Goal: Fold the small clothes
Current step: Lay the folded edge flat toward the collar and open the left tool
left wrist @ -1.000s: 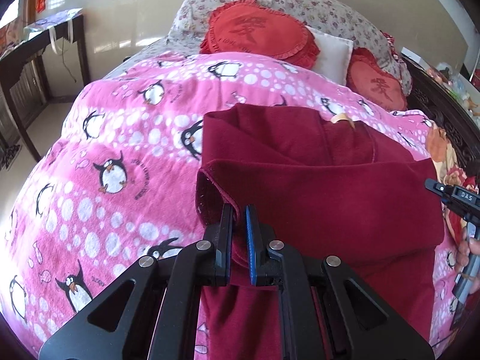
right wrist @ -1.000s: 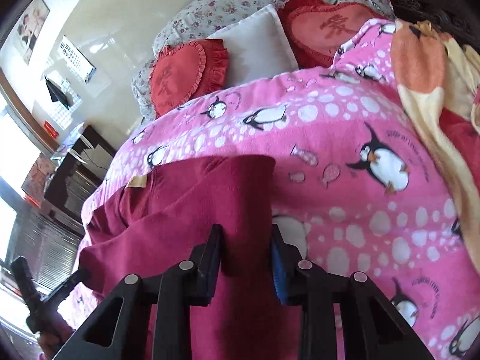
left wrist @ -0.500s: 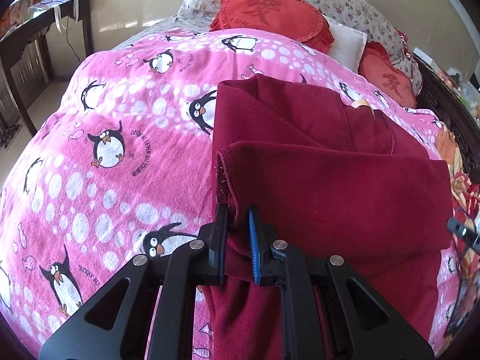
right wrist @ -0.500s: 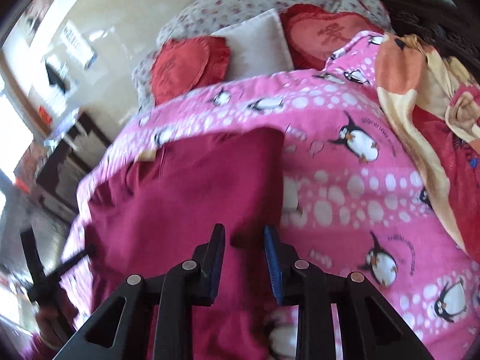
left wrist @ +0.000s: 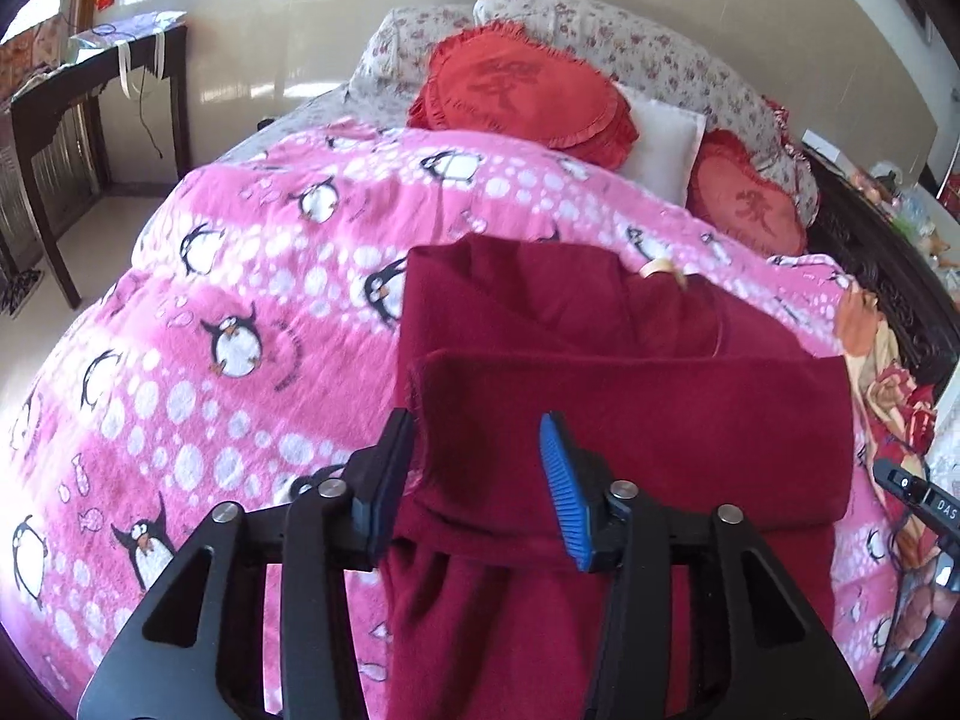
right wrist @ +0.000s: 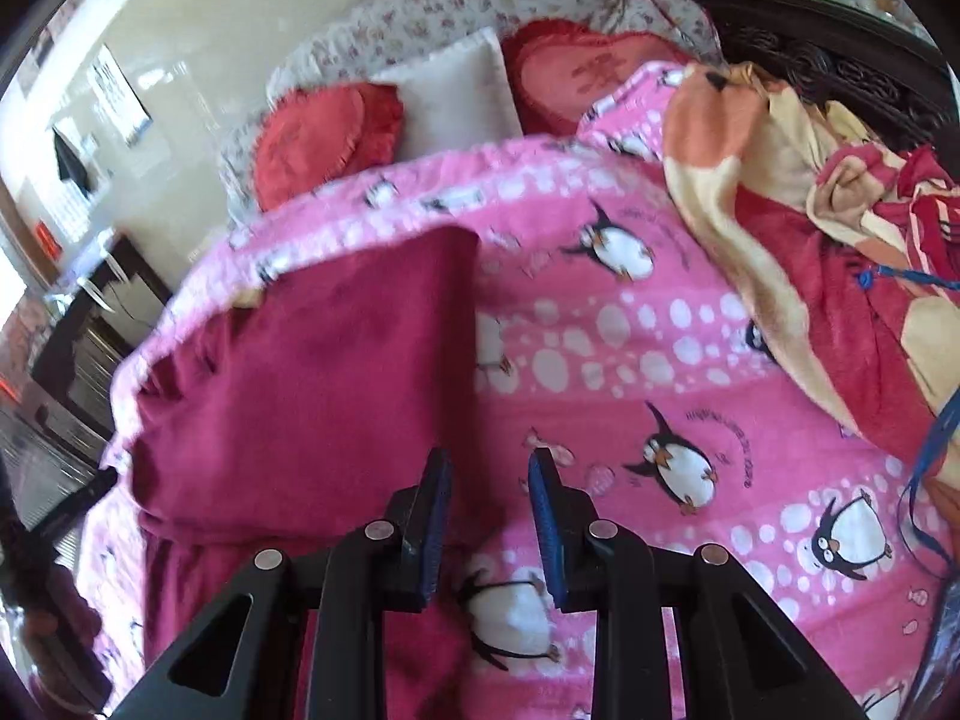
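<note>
A dark red garment (left wrist: 630, 420) lies folded on the pink penguin blanket (left wrist: 210, 360), its upper layer doubled over towards me. My left gripper (left wrist: 477, 474) hangs low over the near left corner of that fold. Its jaws are opening, and the fold's edge lies loose between them with neither pad pressing on it. In the right wrist view the same garment (right wrist: 312, 372) fills the left half. My right gripper (right wrist: 489, 510) stands open just past the garment's right edge, with only the blanket (right wrist: 660, 360) between its fingers. The right gripper's tip (left wrist: 918, 492) shows at the left view's right edge.
Red round cushions (left wrist: 522, 90), a white pillow (left wrist: 660, 150) and floral pillows sit at the head of the bed. A dark table (left wrist: 90, 96) stands on the left. A crumpled orange and red blanket (right wrist: 810, 228) and a dark carved bed frame (right wrist: 840, 60) lie to the right.
My left jaws, shut on the garment's folded edge before, have spread apart and let it go. My right gripper has slid right, off the garment and over the blanket.
</note>
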`<state>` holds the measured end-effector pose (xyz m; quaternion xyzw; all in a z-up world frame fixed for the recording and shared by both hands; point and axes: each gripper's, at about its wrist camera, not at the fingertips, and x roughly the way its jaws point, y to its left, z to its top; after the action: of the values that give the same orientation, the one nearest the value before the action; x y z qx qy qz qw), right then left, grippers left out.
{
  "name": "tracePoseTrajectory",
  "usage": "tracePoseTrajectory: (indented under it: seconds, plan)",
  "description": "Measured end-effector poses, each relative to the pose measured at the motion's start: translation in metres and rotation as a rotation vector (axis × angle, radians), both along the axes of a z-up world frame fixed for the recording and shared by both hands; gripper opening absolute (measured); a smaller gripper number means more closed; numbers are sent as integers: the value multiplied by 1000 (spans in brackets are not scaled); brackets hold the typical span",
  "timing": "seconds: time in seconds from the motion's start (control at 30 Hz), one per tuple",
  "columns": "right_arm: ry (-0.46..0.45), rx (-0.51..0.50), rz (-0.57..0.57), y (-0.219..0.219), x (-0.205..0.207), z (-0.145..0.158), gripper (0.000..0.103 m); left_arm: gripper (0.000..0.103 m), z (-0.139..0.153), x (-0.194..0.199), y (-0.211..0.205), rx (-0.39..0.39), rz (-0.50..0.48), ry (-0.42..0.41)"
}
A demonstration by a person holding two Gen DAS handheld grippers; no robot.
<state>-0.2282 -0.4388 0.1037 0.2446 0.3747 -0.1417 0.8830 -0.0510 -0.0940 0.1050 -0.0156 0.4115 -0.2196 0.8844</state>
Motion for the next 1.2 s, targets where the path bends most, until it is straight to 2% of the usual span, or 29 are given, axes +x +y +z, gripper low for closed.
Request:
tracePoseTrajectory:
  seconds: [0.07, 0.13, 0.23, 0.33, 0.4, 0.47, 0.67, 0.73, 0.77, 0.83, 0.9, 0.97, 1.07, 1.2]
  plan:
    - [-40, -13, 64, 11, 13, 10, 25, 44, 1, 1, -10, 4, -13, -2]
    - [-42, -44, 128, 23, 29, 12, 25, 44, -1, 2, -18, 15, -23, 2]
    - [0, -92, 179, 35, 56, 1, 25, 44, -8, 4, -29, 33, -47, 19]
    - [86, -116, 171, 35, 80, -23, 25, 45, -25, 10, -38, 93, -59, 45]
    - [103, -106, 164, 31, 88, -35, 25, 45, -40, 18, -40, 117, -57, 98]
    - [92, -114, 163, 28, 89, -36, 25, 45, -53, 23, -40, 122, -55, 149]
    - [70, -99, 175, 34, 67, -13, 26, 45, -49, 14, -41, 158, -91, 112]
    - [79, -107, 179, 40, 63, -15, 36, 45, -46, 11, -35, 135, -84, 122]
    - [99, -114, 177, 43, 63, -19, 45, 45, -44, 10, -30, 122, -78, 129]
    - [147, -116, 175, 43, 66, -36, 46, 45, -40, 5, -21, 97, -64, 145]
    - [141, -134, 169, 44, 67, -41, 46, 45, -37, -2, -14, 84, -61, 165]
    - [137, -135, 178, 46, 66, -35, 46, 45, -35, -13, -3, 88, -69, 179]
    - [104, -73, 185, 45, 57, -20, 46, 45, -33, -32, 17, 103, -81, 206]
    - [77, -50, 188, 52, 31, -2, 49, 45, -28, -56, 46, 108, -90, 232]
